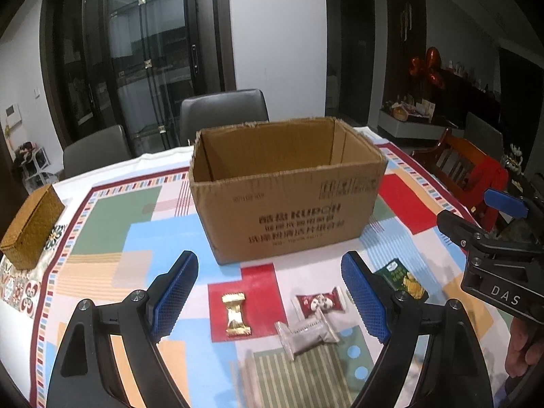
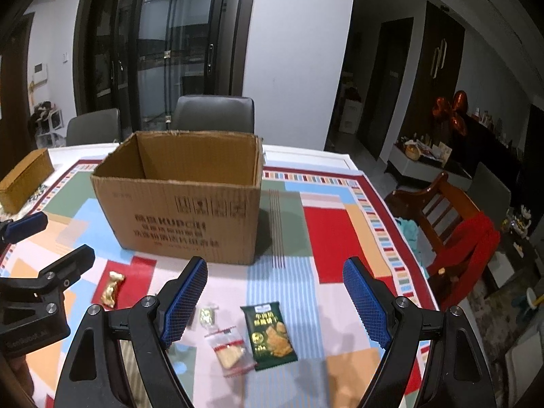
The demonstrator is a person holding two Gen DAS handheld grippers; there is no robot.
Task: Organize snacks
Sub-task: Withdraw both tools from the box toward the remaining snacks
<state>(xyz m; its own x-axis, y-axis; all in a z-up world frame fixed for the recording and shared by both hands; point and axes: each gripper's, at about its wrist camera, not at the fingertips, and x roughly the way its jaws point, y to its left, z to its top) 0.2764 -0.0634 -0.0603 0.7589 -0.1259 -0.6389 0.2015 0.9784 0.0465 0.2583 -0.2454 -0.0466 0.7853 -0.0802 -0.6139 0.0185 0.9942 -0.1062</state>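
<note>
Patterned table (image 1: pixel 112 210) — cardboard box (image 1: pixel 289 204), wicker box (image 1: pixel 30 227), snack packets (image 1: pixel 236 314).

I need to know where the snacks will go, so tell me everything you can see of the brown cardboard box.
The brown corrugated cardboard box stands upright on the colourful patchwork tablecloth, open at the top, its top edges ragged and no flaps showing. Dark printed lettering and symbols mark its near side. What shows of the inside looks empty; the floor is hidden. The wrapped snacks lie in front of it, apart from it. Nothing else touches it.
</note>
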